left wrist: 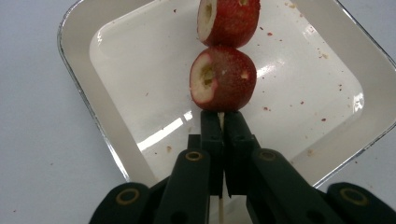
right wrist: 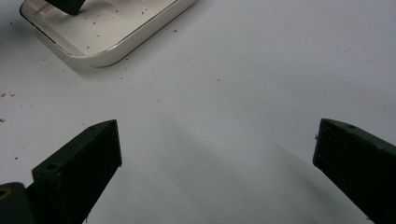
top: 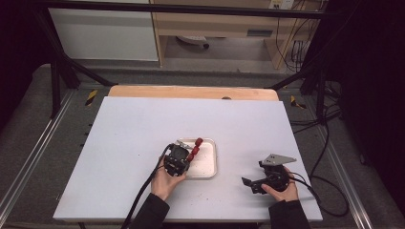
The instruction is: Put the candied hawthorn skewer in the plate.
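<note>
Holding the fruit skewer point(left wrist: 221, 122) clamped in my left tongs point(left wrist: 223, 122) over the tray point(left wrist: 86, 100) at frame centre, I judge placement unfinished; right tongs point(right wrist: 217, 147) wait apart.

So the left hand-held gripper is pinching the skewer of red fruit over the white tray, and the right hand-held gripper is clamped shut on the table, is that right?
Not quite. The right hand-held gripper is open: the right gripper view shows its jaws set wide apart over the bare table. The rest holds: the left hand-held gripper pinches the skewer of red fruit over the white tray.
</note>
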### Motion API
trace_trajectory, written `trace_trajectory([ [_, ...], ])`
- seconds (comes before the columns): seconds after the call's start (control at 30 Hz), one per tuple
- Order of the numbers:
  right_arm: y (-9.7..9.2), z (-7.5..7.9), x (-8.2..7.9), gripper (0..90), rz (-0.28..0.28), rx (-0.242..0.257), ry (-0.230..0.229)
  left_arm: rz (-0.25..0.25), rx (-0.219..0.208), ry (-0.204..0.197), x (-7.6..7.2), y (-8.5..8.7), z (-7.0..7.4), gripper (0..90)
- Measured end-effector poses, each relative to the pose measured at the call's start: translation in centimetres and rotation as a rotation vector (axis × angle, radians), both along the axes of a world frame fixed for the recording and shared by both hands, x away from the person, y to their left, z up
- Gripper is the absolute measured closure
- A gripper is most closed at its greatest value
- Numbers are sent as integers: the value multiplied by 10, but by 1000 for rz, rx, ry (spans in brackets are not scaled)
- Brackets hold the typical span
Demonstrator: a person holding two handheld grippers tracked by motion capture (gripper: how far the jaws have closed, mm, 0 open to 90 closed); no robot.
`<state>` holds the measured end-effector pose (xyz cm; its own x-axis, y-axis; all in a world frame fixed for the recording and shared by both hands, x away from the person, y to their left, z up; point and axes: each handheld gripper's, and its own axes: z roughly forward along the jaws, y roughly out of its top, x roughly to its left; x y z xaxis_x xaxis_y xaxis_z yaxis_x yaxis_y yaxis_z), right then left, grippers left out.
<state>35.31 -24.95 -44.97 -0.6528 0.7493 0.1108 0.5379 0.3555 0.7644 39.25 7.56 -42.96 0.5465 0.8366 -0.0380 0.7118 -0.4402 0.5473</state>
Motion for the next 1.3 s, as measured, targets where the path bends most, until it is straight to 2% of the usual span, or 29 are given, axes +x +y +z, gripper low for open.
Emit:
trace_trajectory([
  [0.33,0,0,0,17,-1,-4,1,3,10,-17,-1,-1,0,844],
  [0.43,0,0,0,17,-3,-2,0,-6,2,-33,-2,3,3,788],
  [0.5,0,0,0,17,-5,-4,0,-22,-23,-45,-3,7,7,742],
  [0.57,0,0,0,16,-7,-3,1,-51,-51,-64,-4,11,12,692],
  [0.67,-1,1,0,16,-9,-2,-2,-98,-60,-81,-5,17,17,582],
  [0.87,-1,2,0,15,-15,2,-3,-180,-80,-93,-5,37,25,378],
  [1.03,-1,2,0,13,-18,4,-1,-207,-96,-105,-11,61,28,264],
  [1.13,-1,2,0,11,-20,4,-1,-208,-107,-119,-17,77,26,183],
  [1.3,-1,1,0,10,-23,0,0,-180,-129,-145,-28,104,17,96],
])
